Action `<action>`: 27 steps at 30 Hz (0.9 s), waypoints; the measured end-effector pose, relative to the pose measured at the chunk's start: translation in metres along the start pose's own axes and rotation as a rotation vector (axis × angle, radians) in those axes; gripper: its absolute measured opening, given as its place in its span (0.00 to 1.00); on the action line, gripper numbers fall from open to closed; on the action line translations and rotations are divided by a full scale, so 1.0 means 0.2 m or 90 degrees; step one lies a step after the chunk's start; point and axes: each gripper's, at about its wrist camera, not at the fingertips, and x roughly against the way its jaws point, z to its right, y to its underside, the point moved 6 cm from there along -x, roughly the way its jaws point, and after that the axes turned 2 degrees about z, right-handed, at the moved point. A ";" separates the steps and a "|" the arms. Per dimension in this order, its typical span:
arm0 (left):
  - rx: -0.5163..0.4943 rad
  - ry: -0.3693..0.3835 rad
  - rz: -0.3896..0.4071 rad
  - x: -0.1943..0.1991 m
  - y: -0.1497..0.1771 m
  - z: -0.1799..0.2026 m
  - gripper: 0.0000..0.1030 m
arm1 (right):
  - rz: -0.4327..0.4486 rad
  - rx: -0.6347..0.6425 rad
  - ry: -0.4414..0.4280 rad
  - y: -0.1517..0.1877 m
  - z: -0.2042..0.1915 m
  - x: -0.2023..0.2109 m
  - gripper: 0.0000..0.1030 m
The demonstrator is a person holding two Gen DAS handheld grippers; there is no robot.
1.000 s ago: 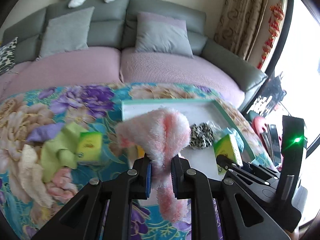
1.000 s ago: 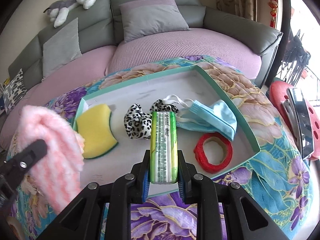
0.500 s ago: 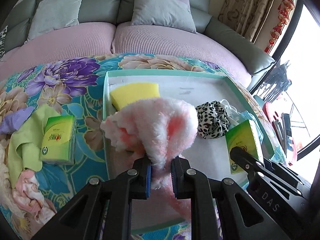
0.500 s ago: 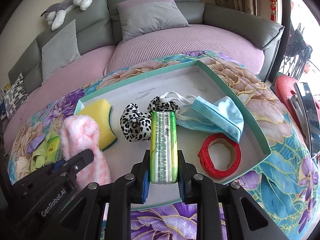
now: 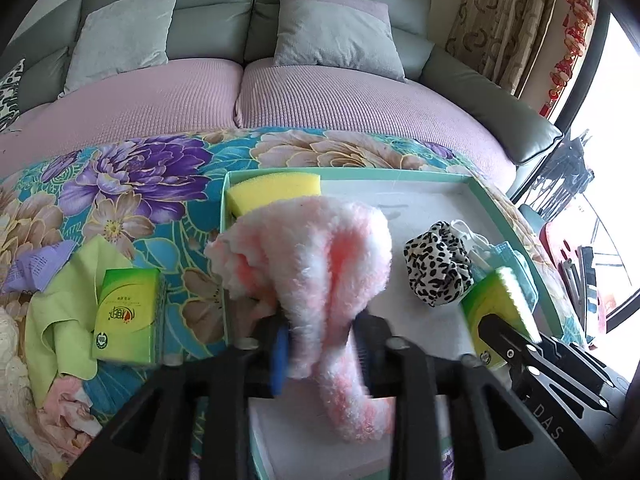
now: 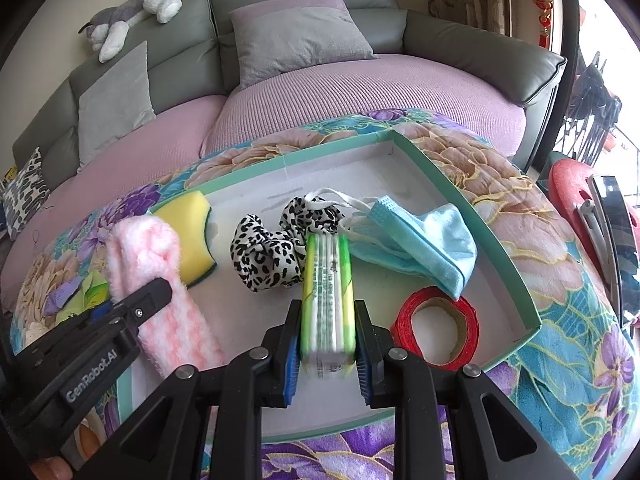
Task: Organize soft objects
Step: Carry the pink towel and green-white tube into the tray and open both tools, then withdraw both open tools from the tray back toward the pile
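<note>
The fluffy pink-and-white sock (image 5: 320,264) hangs folded between the jaws of the left claw (image 5: 322,346), its lower end draped on the white floor of the teal-rimmed tray (image 6: 496,240). That claw's jaws are opening: the sock is still between them, but the blue pads have drawn away from its sides and no longer pinch it. Seen from the right wrist, the sock (image 6: 156,280) lies along the tray's near-left part, with the left claw (image 6: 132,300) over it.

The right claw (image 6: 328,344) is closed firmly on a green-and-white tissue pack (image 6: 328,292), held lengthwise and pointing away from the claw, over the middle of the tray. Just beyond the pack's far end sits a leopard-print scrunchie (image 6: 276,248). Beyond and to the right of the claw lies a crumpled blue face mask (image 6: 424,248), and right beside the claw on that side is a roll of red tape (image 6: 436,328). A yellow sponge (image 6: 192,232) rests in the tray's far-left corner, just past the sock.

Outside the tray, left of the left claw, a second green tissue pack (image 5: 128,316) lies on a lime-green cloth (image 5: 60,320) on the floral-covered bench (image 5: 140,176). A grey and lilac sofa (image 6: 360,92) curves behind it, with a plush husky (image 6: 132,8) on its back.
</note>
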 end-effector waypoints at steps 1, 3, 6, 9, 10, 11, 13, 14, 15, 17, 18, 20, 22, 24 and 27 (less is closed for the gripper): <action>-0.002 -0.001 0.001 0.01 0.00 0.01 0.65 | 0.003 0.002 0.000 0.00 0.00 0.01 0.25; -0.004 -0.002 0.003 0.04 -0.01 0.01 0.68 | 0.008 0.004 0.003 -0.01 0.00 0.02 0.33; -0.008 0.005 0.011 0.09 -0.02 0.03 0.70 | 0.015 0.000 0.002 -0.02 0.01 0.04 0.51; -0.011 0.000 0.023 0.15 -0.04 0.03 0.80 | 0.023 -0.002 0.006 -0.03 0.01 0.06 0.55; -0.011 -0.005 0.028 0.17 -0.04 0.03 0.81 | 0.024 -0.001 0.008 -0.03 0.02 0.07 0.57; -0.011 -0.008 0.030 0.18 -0.05 0.02 0.81 | 0.024 -0.002 0.009 -0.04 0.02 0.07 0.60; 0.000 -0.018 0.037 0.21 -0.05 -0.02 0.81 | 0.024 -0.003 0.010 -0.04 0.02 0.07 0.64; 0.006 -0.022 0.039 0.21 -0.05 -0.03 0.81 | 0.025 -0.004 0.010 -0.04 0.02 0.07 0.68; 0.014 -0.032 0.040 0.22 -0.05 -0.05 0.81 | 0.025 -0.005 0.012 -0.04 0.03 0.07 0.71; 0.026 -0.048 0.042 0.22 -0.06 -0.09 0.81 | 0.026 -0.007 0.018 -0.04 0.04 0.07 0.78; 0.026 -0.053 0.043 0.22 -0.05 -0.11 0.81 | 0.027 -0.008 0.019 -0.03 0.04 0.07 0.83; 0.026 -0.064 0.046 0.22 -0.05 -0.14 0.87 | 0.028 -0.011 0.021 -0.03 0.04 0.06 0.87; 0.029 -0.080 0.050 0.21 -0.05 -0.17 0.97 | 0.028 -0.010 0.023 -0.03 0.05 0.06 0.89; 0.035 -0.097 0.055 0.21 -0.04 -0.20 0.98 | 0.029 -0.011 0.022 -0.03 0.05 0.06 0.93; 0.048 -0.130 0.062 0.21 -0.02 -0.26 0.98 | 0.032 -0.012 0.024 -0.03 0.05 0.06 0.97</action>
